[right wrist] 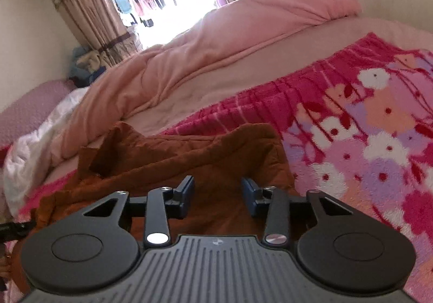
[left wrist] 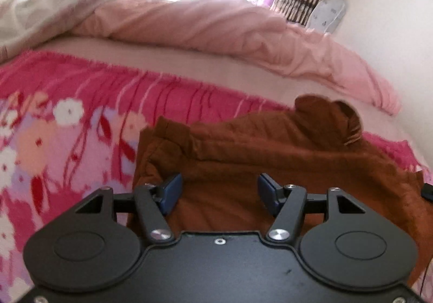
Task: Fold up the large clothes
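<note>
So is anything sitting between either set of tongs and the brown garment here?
Nothing visible. The left tongs are open directly over the brown garment, and the right tongs are open over it too. Only the garment's own fabric shows between the fingers; it lies on the floral blanket.

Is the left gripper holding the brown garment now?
No, the left gripper is open, its fingers apart above the brown garment.
</note>
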`<state>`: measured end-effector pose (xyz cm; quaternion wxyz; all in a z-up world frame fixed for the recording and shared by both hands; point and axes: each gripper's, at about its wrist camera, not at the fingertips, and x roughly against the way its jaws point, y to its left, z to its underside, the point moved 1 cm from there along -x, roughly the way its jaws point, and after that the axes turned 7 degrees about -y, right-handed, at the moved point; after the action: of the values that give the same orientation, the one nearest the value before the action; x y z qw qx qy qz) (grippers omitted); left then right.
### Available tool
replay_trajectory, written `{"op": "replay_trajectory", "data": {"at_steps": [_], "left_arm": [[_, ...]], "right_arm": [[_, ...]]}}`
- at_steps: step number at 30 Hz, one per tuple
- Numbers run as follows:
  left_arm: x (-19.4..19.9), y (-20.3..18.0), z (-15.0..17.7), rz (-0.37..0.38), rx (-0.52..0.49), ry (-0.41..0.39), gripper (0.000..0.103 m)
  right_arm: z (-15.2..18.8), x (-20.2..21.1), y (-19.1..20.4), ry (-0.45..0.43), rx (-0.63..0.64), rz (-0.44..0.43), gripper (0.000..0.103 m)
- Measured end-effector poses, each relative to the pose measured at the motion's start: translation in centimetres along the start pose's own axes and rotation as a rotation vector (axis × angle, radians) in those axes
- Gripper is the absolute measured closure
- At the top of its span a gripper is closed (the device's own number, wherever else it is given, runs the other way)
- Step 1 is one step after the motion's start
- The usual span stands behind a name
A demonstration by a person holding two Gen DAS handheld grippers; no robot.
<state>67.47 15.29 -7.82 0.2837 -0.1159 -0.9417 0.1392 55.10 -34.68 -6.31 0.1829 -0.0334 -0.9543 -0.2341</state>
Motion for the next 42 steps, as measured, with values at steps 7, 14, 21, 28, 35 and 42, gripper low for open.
{"op": "replay_trajectory", "data": {"at_steps": [7,14,21,28,35,42], "left_arm": [[1.5,1.5,-1.8,-0.122,-0.001,-0.082,0.038],[-1.3,0.0,-0.6,-0.141,-0.034,-0.013,0.047],[1.2,-0.2,-2.4,-0.146,-0.026,-0.146,0.096],[-2.7,1.1,-2.4,-0.186,-0.005,-0.037,0.094],[-4.9,0.8,-1.4,-0.224,-0.075,0.026,0.084],[2.1,-1.5,-3.9,-0.210,-0.104,-0.107,0.055]], "right_arm": [[-2.0,2.4,-1.2,-0.144,0.017,0.036,0.024],[-0.8,-0.3,-1.0,-0.055,0.073,0.080,0.030],[-2.1,0.8,0.3,-0.127,0.125,0.109,0.096],[-2.6,-1.7,-1.4,-0.055,0.058,0.149,0.096],[-0.9,-3.7,-3.3,0.001,-0.011,0.158,0.084],[-2.4,0.5,-2.0,-0.091,-0.023,0.172,0.052]]}}
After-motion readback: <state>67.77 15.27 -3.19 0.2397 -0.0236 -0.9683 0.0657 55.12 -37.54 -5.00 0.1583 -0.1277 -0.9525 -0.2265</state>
